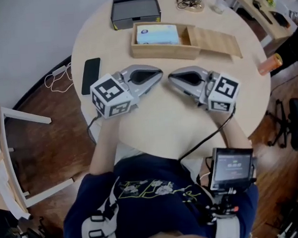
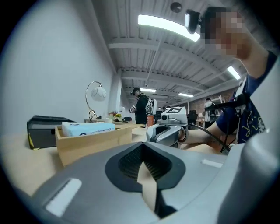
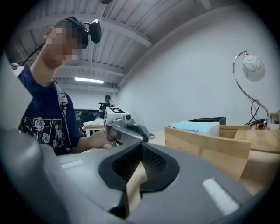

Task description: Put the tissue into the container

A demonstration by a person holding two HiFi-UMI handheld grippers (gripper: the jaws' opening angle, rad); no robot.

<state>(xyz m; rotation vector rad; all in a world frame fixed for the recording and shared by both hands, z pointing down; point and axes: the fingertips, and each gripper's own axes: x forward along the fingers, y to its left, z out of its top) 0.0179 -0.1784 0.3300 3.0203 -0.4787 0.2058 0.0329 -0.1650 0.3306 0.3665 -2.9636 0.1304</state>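
No text is legible; print on the tissue pack [image 1: 157, 34] and small screen [image 1: 232, 165] is too small.

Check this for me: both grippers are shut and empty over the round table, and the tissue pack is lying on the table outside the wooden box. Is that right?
Not quite. The head view shows the tissue pack lying inside the wooden box, not outside it. The rest holds: the left gripper and right gripper are shut and empty over the round table.

I see a phone [image 1: 90, 75] lying by the table's [image 1: 164, 123] left edge, a black box [image 1: 135, 10] at its far edge, and cables [image 1: 190, 1] just right of that box.
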